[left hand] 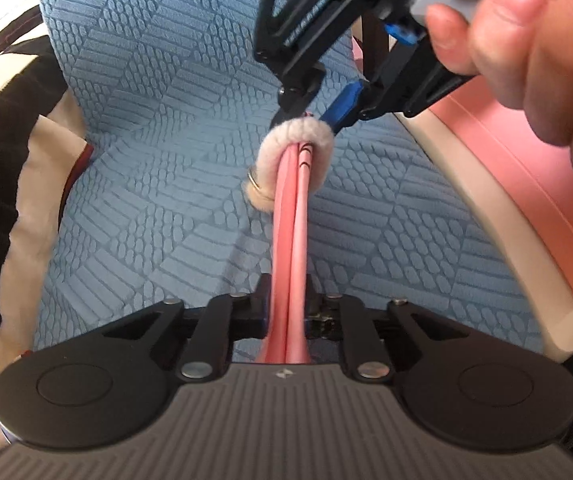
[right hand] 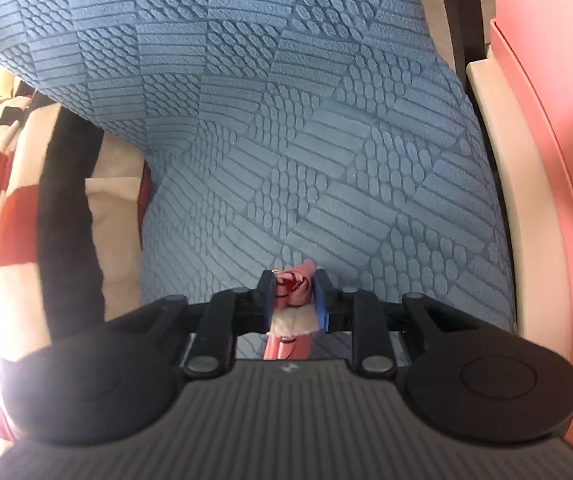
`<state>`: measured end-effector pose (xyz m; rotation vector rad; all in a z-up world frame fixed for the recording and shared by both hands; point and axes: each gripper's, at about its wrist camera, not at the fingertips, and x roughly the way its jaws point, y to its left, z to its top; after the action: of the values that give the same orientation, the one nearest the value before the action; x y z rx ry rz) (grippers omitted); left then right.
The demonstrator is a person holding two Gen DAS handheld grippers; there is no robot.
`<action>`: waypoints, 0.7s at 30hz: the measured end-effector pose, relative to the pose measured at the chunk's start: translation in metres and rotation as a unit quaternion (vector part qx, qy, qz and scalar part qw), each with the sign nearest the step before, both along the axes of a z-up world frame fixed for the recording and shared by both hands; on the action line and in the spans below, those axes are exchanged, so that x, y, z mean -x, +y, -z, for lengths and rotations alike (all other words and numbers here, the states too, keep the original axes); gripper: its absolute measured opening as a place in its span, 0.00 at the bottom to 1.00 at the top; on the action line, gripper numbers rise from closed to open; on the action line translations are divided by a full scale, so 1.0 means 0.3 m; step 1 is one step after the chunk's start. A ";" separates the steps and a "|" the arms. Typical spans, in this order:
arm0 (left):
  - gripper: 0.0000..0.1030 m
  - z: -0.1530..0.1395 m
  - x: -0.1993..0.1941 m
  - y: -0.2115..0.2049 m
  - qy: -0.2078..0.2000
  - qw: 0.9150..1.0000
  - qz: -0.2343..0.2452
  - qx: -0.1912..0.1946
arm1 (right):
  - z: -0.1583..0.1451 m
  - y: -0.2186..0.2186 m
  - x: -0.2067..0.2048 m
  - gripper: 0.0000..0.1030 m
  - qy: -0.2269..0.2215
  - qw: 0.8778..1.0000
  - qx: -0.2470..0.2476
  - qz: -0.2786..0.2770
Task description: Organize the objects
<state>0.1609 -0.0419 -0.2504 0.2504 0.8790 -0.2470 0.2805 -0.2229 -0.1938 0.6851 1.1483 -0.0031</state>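
While the left gripper clamps the pink cord, the right gripper ahead pinches its far end (fluffy band there).

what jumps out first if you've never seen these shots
First, the pink folded bundle stretched over the blue textured fabric, its near end clamped in the left tongs. At its far end a fuzzy cream band wraps it, where the right tongs close in. A pink and cream box lies at the right edge.
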 end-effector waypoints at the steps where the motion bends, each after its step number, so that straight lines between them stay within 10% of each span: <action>1: 0.11 -0.009 0.004 0.001 -0.009 1.000 -0.001 0.000 | -0.012 -0.002 0.003 0.22 -0.005 1.000 0.001 0.000; 21: 0.08 -0.094 -0.022 0.018 -0.053 0.998 -0.019 0.025 | -0.088 0.086 0.080 0.25 -0.001 0.999 -0.021 -0.025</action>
<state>0.1673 -0.0363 -0.2222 0.1978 0.7702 -0.2190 0.2564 -0.1970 -0.1672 0.6928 1.1666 0.0646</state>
